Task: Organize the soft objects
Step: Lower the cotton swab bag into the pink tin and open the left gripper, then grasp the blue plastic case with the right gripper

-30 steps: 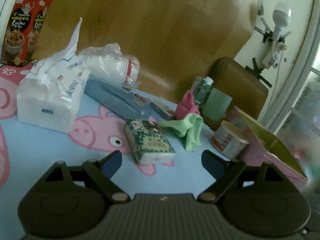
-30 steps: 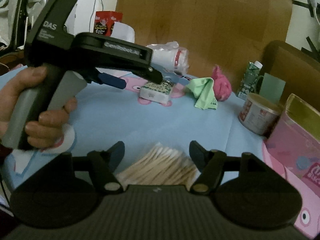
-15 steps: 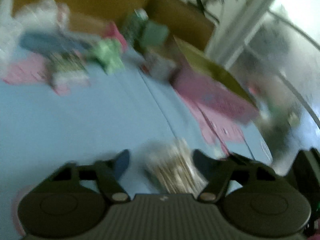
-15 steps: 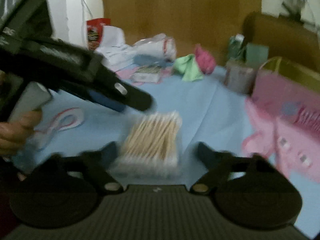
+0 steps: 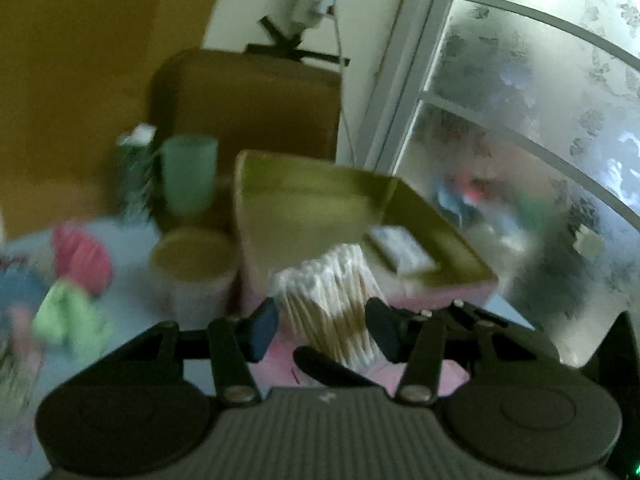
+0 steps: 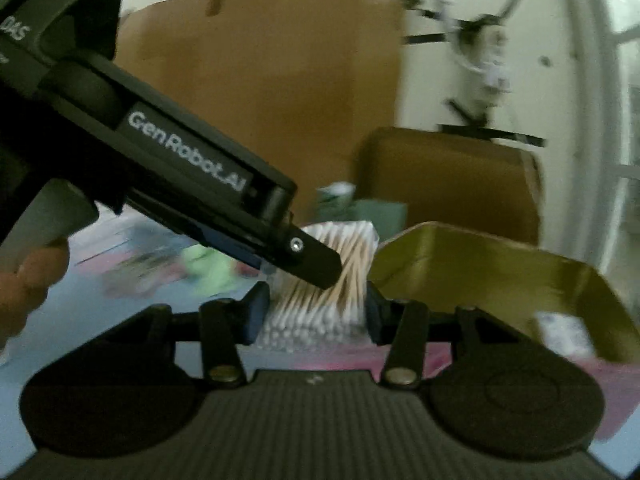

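A clear pack of cotton swabs [image 5: 332,292] hangs above the blue tablecloth, just in front of the open pink box with a gold inside [image 5: 320,208]. My left gripper [image 5: 320,330] has its jaws closing, and both blue pads press the pack's sides. In the right wrist view the same pack [image 6: 352,248] sits between the pads of my right gripper [image 6: 312,316], whose jaws are also closing on it. The left gripper [image 6: 312,260] reaches across the pack from the upper left. A small white packet [image 5: 404,248] lies inside the box [image 6: 480,264].
Left of the box stand a round tub with a gold lid [image 5: 192,256] and a green cup [image 5: 188,172]. A pink cloth [image 5: 82,260] and a green cloth [image 5: 68,316] lie further left. A frosted window [image 5: 520,120] is on the right. A hand [image 6: 32,276] grips the left tool.
Both grippers swung right, from the tissue packs to the pink box. The swab pack left the tablecloth and now sits raised between both pairs of pads, which have narrowed.
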Tool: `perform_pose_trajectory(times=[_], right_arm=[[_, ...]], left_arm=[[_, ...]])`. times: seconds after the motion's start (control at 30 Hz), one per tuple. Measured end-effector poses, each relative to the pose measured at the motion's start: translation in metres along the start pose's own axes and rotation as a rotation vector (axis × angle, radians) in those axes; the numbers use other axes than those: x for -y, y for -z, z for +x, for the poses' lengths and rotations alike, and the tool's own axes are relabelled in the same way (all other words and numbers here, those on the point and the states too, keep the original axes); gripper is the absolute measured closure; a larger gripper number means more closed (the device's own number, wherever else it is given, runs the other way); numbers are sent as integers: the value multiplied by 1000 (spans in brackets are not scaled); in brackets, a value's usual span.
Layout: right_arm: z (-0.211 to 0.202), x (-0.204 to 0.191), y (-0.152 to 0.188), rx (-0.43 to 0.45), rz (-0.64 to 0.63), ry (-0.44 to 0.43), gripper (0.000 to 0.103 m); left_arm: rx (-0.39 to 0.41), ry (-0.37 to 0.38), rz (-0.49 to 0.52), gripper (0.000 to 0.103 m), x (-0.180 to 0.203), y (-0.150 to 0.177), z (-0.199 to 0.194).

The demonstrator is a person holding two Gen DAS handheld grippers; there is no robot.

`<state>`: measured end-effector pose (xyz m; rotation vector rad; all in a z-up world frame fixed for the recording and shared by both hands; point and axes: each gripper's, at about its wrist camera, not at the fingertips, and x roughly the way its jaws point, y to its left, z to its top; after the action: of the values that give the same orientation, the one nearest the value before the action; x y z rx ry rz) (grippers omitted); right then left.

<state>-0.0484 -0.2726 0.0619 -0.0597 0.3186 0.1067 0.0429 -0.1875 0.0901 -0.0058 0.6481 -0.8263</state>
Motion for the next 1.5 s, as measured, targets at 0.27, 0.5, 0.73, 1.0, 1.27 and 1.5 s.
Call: perform_pose_trajectory(times=[0.27, 0.5, 0.73, 1.0, 1.27, 1.5], right_arm=[[48, 57, 2, -34, 101, 217, 18], [29, 72, 12, 15, 180, 266, 14], [16, 30, -3, 71, 124, 103, 55], [66, -60, -26, -82, 15, -200, 76], [150, -130, -78, -215, -24, -415, 32], [235, -174, -73, -483, -162, -445, 25]], left_arm=[[6, -92, -43, 47, 4, -20, 65], [117, -67, -84, 33, -20, 9, 3], [168, -248, -205, 30, -98, 79, -84], [186, -522, -316, 30, -173, 128, -141], [277, -481, -391, 31, -187, 145, -155], [339, -463, -370, 30, -183, 148, -160]])
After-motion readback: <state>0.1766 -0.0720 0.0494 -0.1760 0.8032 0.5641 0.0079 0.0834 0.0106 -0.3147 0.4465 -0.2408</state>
